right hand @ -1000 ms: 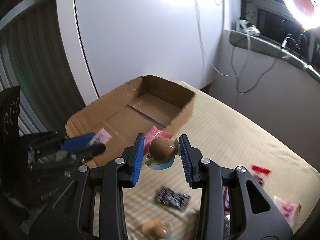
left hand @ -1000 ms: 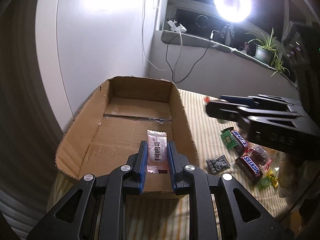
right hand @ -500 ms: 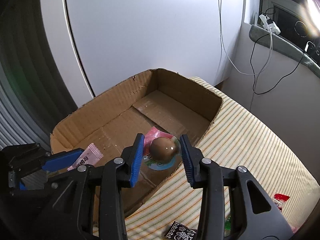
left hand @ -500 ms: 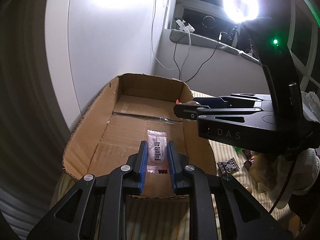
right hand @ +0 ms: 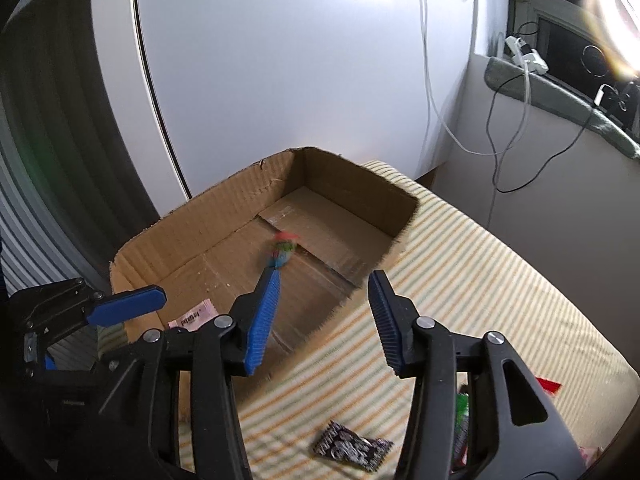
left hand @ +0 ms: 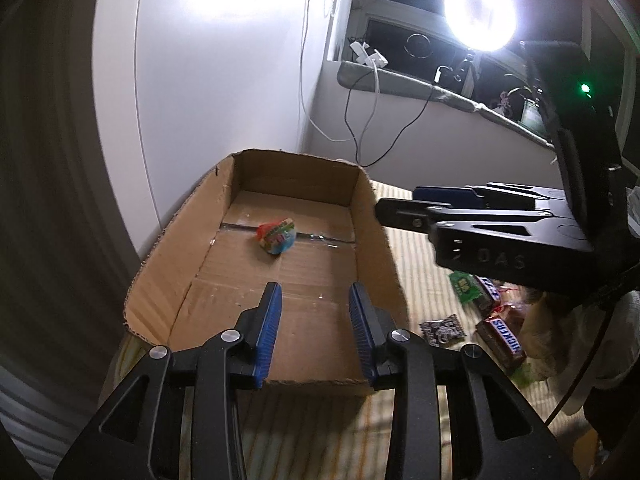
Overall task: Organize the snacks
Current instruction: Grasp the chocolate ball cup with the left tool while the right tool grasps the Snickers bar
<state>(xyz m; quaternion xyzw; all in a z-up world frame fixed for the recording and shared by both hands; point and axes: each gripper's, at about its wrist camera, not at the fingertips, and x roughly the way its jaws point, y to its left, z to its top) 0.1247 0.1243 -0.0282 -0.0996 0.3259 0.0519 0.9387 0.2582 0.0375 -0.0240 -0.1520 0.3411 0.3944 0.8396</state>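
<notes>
A shallow open cardboard box [left hand: 372, 236] sits on a striped cloth and also shows in the right wrist view [right hand: 224, 208]. A round snack in a colourful wrapper [left hand: 277, 236] lies on the box floor; it looks blurred in the right wrist view [right hand: 283, 251]. A pink wafer packet [right hand: 194, 317] lies in the near corner of the box. My left gripper [left hand: 315, 322] is open and empty over the near end of the box. My right gripper [right hand: 326, 316] is open and empty over the box's right wall. It shows from the side in the left wrist view [left hand: 400, 210].
Loose snacks lie on the striped cloth [right hand: 480, 280] right of the box: a Snickers bar [left hand: 505, 339], a green packet [left hand: 463, 286], a dark patterned packet [left hand: 443, 329], also in the right wrist view [right hand: 352, 446]. A white wall and cables stand behind.
Both grippers opened. The left let go of the pink wafer packet, the right let go of the round snack; both now lie in the box.
</notes>
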